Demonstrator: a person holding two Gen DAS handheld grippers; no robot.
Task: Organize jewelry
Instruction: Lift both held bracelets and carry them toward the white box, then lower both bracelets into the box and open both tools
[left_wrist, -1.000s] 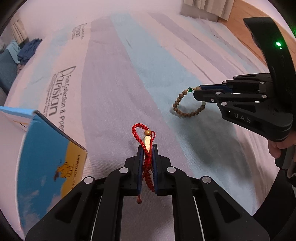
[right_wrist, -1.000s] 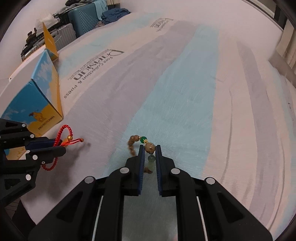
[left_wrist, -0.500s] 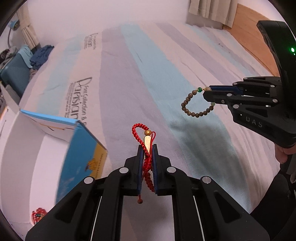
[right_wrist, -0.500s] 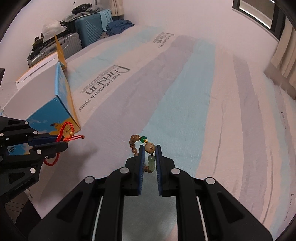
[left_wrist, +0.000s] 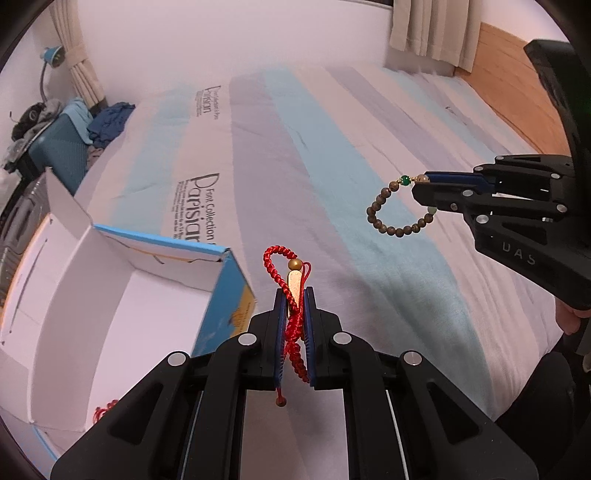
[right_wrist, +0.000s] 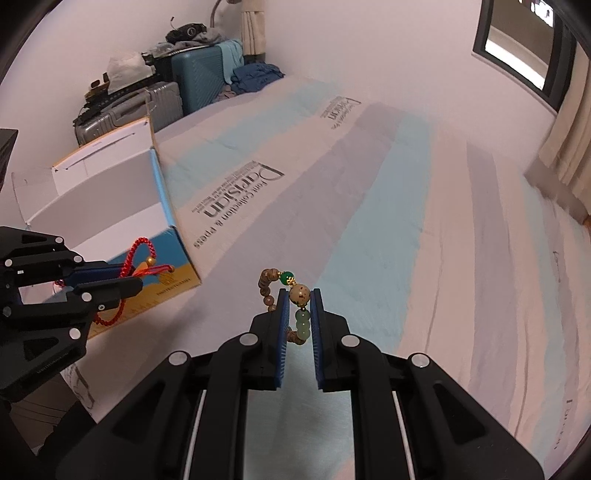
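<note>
a wide bed (left_wrist: 332, 155) with a striped sheet fills the view. at its near left edge stands an open cardboard box (left_wrist: 122, 295), white inside, with something red lying at its near corner. the left gripper (left_wrist: 294, 295) is pinched tight on a red cord bracelet (left_wrist: 280, 258), in the air just right of the box. the right gripper (right_wrist: 298, 295), further right over the sheet, is clamped on a brown bead bracelet (right_wrist: 301, 291) whose loop dangles free. to do this well, each should be carried over the box opening, lowered inside, then released one at a time so the loops do not snag the rim.
</note>
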